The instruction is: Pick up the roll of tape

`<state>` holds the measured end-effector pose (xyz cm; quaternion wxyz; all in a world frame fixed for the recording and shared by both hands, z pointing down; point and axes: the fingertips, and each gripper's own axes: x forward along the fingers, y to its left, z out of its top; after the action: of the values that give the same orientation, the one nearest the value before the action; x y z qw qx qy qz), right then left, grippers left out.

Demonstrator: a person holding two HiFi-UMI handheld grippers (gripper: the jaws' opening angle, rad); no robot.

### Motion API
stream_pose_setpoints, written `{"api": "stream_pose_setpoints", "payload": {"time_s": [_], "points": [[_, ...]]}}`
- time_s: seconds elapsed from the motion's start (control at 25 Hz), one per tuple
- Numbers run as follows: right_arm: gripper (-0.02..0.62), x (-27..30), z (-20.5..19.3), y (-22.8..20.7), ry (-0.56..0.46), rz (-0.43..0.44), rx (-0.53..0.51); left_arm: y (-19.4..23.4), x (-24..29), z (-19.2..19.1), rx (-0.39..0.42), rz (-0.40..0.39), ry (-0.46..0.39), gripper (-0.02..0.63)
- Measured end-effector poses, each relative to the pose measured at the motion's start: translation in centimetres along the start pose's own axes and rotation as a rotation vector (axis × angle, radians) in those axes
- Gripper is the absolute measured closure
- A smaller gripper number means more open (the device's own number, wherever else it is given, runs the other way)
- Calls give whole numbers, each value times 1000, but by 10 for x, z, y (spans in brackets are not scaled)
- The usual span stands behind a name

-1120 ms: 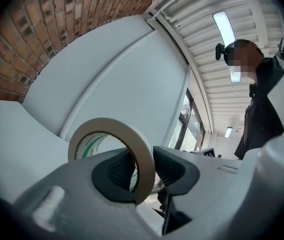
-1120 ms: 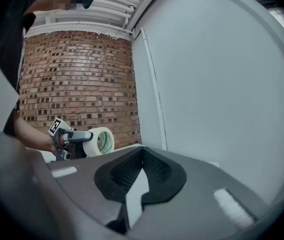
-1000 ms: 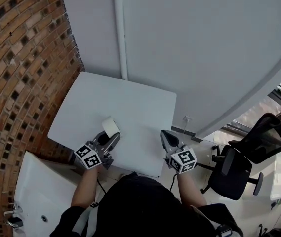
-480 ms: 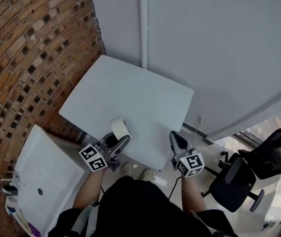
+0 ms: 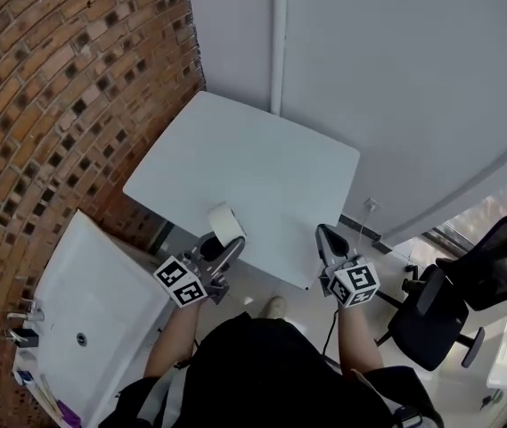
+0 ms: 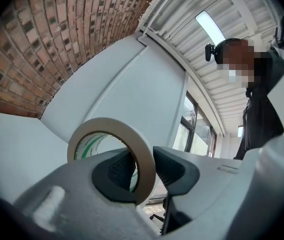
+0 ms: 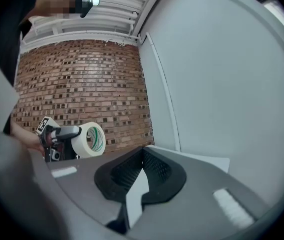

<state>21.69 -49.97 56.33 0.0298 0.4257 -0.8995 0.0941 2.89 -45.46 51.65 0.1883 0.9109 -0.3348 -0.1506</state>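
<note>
Left gripper (image 5: 224, 246) with roll of tape (image 5: 226, 224), seen over the near edge of the table (image 5: 262, 159). The jaws stand narrowly apart and are closed on the roll's wall: one jaw passes through the core, the other bears on the outer face, so the ring stands upright and rises above the jaw tips. From the right gripper view the roll hangs in the air, clear of the tabletop, with the brick wall (image 5: 57, 105) behind it. The right gripper (image 5: 326, 239) is held near the table's near right corner, well apart from the roll; its jaws are closed together with nothing between them. The pick-up appears essentially achieved, so the hazards lie in keeping the hold. First, the pads appear to clamp only one short stretch of the ring; most of the roll lies beyond that stretch, and a quick swing or a roll of the wrist could pivot it about the pads until it tips or slides out. Second, any easing of the jaws would probably leave the roll merely hooked on the inner jaw, from which it might drop to the table or, being over the edge, to the floor. Third, a hard squeeze might dent the wound layers or push them sideways out of line. Fourth, a low carry could knock the roll against the table edge, and a wide sweep to the left could bring it toward the brick wall.
</note>
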Motion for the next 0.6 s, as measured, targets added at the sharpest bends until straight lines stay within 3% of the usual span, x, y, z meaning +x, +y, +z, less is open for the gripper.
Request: {"api": "stream_pose_setpoints", "payload": {"time_s": [0.36, 0.6], "points": [[591, -28, 10, 92, -54, -78, -39, -26, -63, 6, 90, -90, 62, 492], [591, -59, -3, 150, -57, -108, -9, -43, -111, 0, 80, -131, 81, 492]]}}
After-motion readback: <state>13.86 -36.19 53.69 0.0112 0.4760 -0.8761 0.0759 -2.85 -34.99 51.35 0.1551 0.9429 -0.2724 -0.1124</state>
